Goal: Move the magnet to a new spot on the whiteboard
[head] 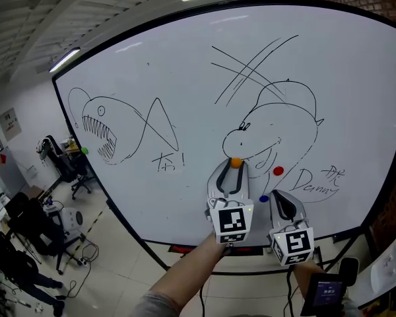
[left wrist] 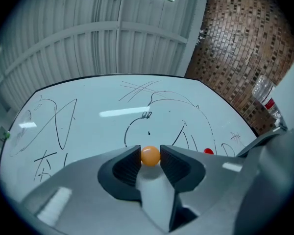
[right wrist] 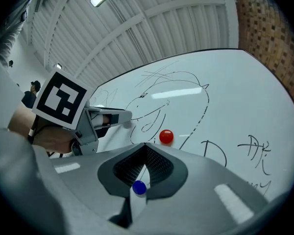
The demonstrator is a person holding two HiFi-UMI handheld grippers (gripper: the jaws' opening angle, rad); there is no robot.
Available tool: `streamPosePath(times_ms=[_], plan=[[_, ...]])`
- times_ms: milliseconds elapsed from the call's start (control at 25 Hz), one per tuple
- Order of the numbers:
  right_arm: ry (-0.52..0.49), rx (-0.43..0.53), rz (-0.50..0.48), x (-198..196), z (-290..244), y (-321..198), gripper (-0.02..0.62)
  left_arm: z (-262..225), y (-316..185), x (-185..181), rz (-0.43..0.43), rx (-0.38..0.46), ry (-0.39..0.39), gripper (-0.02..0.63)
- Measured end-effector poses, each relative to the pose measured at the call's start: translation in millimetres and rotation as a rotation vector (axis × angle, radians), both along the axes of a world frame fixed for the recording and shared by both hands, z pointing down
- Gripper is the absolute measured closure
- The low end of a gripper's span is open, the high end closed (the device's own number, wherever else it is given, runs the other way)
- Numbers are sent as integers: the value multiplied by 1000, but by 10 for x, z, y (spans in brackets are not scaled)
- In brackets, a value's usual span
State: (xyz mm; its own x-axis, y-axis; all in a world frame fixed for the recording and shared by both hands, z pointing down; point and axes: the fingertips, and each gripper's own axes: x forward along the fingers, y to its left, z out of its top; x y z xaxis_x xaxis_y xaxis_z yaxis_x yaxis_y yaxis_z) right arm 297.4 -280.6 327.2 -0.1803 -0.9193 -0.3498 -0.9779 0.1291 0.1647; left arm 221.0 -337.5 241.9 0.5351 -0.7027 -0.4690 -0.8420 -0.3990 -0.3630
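An orange round magnet sits on the whiteboard, by the mouth of the drawn hippo-like animal. My left gripper has it between its fingertips, and both pads touch its sides. My right gripper hangs lower right with its tips together. A blue magnet shows in the slit under those tips; whether it is touched I cannot tell. A red magnet sticks to the board between the two grippers.
Marker drawings cover the whiteboard: a fish at left, an animal head at right, and writing at lower right. A brick wall stands to the right. Office chairs and people are at far left, below the board.
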Motion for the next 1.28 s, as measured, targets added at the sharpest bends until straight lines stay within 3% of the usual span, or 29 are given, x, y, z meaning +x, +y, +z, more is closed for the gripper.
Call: streamPosePath(times_ms=[560, 1280], plan=[[33, -3, -62, -875, -30, -273, 595, 38, -383, -1034, -67, -47, 25, 482], [62, 21, -151, -2200, -140, -816, 595, -133, -866, -2543, -115, -35, 109, 482]])
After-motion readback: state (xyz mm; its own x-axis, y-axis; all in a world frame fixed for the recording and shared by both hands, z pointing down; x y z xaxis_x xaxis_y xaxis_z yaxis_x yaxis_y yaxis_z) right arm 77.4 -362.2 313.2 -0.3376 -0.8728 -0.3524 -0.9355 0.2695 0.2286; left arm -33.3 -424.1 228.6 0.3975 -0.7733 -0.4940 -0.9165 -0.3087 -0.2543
